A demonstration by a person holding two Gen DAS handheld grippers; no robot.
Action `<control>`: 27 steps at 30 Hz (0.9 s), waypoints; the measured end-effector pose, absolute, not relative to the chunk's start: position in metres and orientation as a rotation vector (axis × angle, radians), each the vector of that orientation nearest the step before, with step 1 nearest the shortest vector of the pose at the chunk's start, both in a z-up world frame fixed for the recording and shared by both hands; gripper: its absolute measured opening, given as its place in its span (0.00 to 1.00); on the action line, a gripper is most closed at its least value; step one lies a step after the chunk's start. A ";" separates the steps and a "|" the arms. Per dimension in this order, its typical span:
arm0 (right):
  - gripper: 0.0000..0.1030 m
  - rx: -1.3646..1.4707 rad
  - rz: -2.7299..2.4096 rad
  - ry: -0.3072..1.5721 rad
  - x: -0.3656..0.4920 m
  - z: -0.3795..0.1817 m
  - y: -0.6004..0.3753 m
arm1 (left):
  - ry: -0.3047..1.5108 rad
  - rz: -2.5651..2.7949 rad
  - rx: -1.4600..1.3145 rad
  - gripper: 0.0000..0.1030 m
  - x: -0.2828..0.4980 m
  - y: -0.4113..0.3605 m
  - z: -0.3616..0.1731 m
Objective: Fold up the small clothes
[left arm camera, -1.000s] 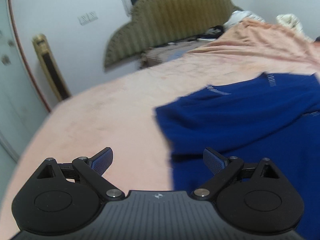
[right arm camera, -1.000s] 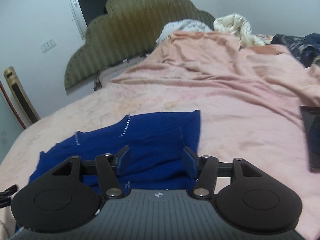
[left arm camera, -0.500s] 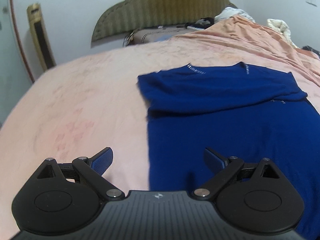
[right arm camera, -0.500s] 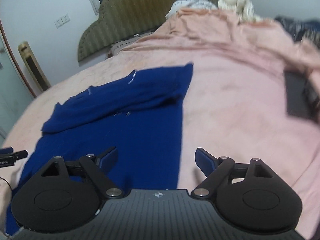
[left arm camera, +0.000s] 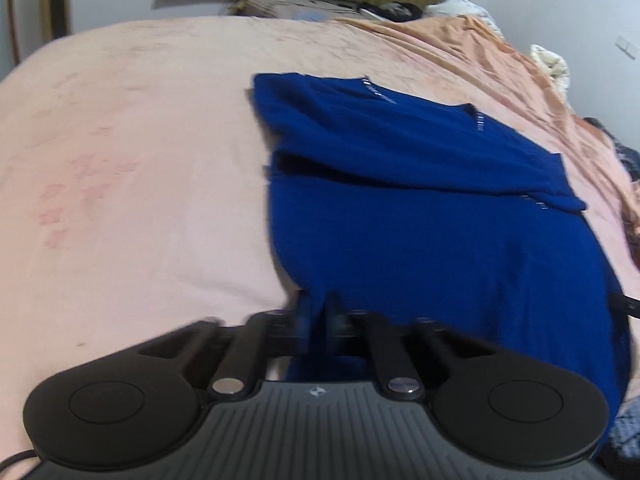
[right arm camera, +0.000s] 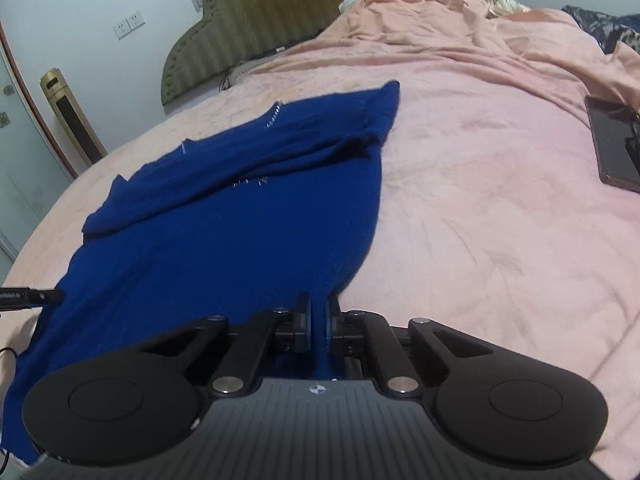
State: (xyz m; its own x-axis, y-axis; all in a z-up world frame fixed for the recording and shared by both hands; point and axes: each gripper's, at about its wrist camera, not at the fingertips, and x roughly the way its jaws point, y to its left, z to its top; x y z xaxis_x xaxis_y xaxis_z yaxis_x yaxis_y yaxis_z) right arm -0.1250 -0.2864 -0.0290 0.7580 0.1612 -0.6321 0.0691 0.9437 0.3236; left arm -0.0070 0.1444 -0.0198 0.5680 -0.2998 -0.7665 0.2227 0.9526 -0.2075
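A dark blue knitted top (left arm camera: 460, 216) lies spread on a bed covered with a pale pink sheet (left arm camera: 132, 184), its far end already folded back over the body so a thick band of doubled fabric crosses the width. Small silvery stitched marks show along the neckline; they form no readable letters.

The left gripper (left arm camera: 316, 316), a black two-finger tong, has its jaws drawn nearly together on the near left corner of the top's hem. The right gripper (right arm camera: 318, 316), its twin, is pinched the same way on the near right corner, blue fabric visible between its jaws. Holding both near corners at once looks like preparation to lift the hem and carry it toward the folded band, keeping the edge straight as it travels.

Beyond the bed stands an olive green scalloped headboard (right arm camera: 256, 20), with a white wall socket (right arm camera: 129, 26) beside it and a gold-trimmed tower appliance (right arm camera: 70, 120). A dark phone or tablet (right arm camera: 612, 140) rests on the sheet, well apart from the top. No brand or writing is legible, only a small emblem on each gripper body
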 end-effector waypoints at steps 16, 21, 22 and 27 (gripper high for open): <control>0.14 0.204 -0.043 0.594 -0.053 0.013 -0.303 | 0.764 -0.202 0.076 0.05 0.032 0.095 0.006; 0.40 0.470 -0.011 0.682 -0.087 -0.012 -0.338 | 0.781 -0.193 0.102 0.05 0.018 0.105 -0.001; 0.39 0.519 0.009 0.709 -0.096 -0.021 -0.343 | 0.782 -0.194 0.100 0.05 0.016 0.107 -0.001; 0.22 0.694 0.212 0.764 -0.125 -0.046 -0.336 | 0.784 -0.191 0.070 0.05 0.014 0.112 0.000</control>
